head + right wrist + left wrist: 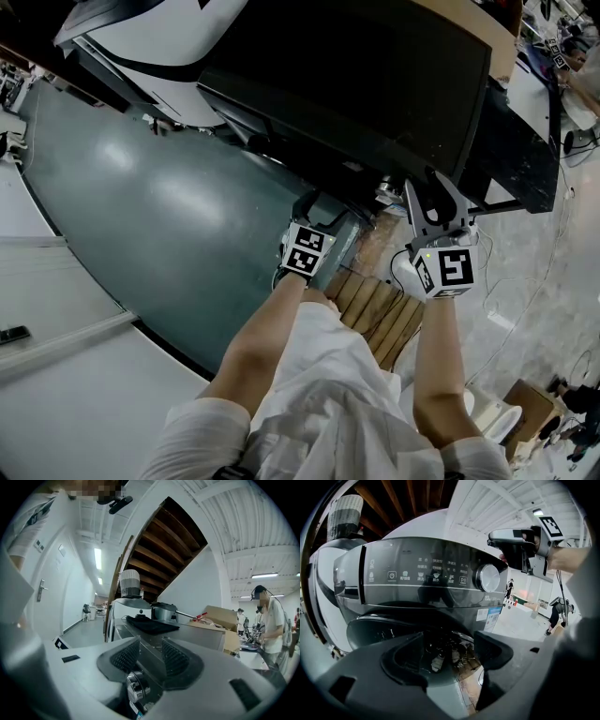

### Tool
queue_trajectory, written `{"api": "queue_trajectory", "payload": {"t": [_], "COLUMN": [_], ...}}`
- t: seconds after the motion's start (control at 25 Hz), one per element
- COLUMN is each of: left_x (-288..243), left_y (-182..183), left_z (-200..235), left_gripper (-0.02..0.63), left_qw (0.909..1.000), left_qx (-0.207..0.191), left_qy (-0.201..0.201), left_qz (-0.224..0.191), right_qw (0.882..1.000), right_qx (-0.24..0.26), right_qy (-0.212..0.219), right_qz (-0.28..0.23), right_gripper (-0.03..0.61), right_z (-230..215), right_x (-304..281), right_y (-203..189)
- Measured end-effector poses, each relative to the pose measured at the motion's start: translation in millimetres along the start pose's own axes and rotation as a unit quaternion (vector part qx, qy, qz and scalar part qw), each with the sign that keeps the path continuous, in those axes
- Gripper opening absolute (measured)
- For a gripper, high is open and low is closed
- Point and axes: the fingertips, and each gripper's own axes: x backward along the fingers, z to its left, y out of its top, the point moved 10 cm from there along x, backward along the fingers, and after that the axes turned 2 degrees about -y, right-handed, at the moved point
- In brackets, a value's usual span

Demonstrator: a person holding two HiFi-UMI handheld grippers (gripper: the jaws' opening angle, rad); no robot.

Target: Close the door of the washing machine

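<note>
The washing machine (375,84) stands straight ahead of the person, a dark front-loader with a lit control panel (426,573) and a chrome dial (487,577). Its round door (375,630), dark glass in a bright ring, sits below the panel and appears to lie flat against the front; the latch is hidden.

The left gripper (450,654) points at the door's lower right part. Its 2 jaws stand well apart with only the glass showing in the gap, and nothing is clamped. Whether they touch the door cannot be told.

The right gripper (151,657) is level with the machine's top front edge, just above the dial. Its 2 ribbed pads (123,657) stand wide, that edge lies between them, and neither pad presses on it.

A black cloth (150,623) lies on the lid, with a cardboard box (220,616) behind it. The machine rests on wooden slats (380,309). The grey-green floor (141,187) to its left is open, and a dark bench (511,159) stands close on its right.
</note>
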Motion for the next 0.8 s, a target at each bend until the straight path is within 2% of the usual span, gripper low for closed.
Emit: {"api": "queue_trajectory", "payload": {"t": [0.24, 0.36, 0.48, 0.68, 0.8], "left_x": [-4.7, -5.4, -5.7, -8.5, -10.1], "left_y": [2.0, 2.2, 0.2, 1.0, 3.3], "left_z": [-1.8, -0.2, 2.9, -2.5, -2.8], "left_gripper": [0.335, 0.300, 0.237, 0.264, 0.258], "left_qw": [0.9996, 0.9985, 0.9972, 0.9958, 0.9937], "left_qx": [0.018, 0.032, 0.033, 0.042, 0.062], "left_qy": [0.023, 0.042, 0.066, 0.081, 0.093], "left_qz": [-0.005, -0.009, -0.006, 0.004, 0.006], "right_qw": [1.000, 0.999, 0.999, 0.999, 0.999], "right_qx": [0.010, 0.021, 0.022, 0.017, 0.004], "right_qy": [-0.008, -0.010, -0.013, -0.013, -0.010], "right_qz": [0.012, 0.022, 0.025, 0.028, 0.035], "right_gripper": [0.147, 0.150, 0.149, 0.149, 0.149], "right_z": [4.0, 6.2, 7.0, 6.3, 3.7], "right_x": [-4.1, -6.1, -6.8, -6.5, -7.2], "right_y": [-2.1, -3.5, -4.2, -3.0, -1.3]}}
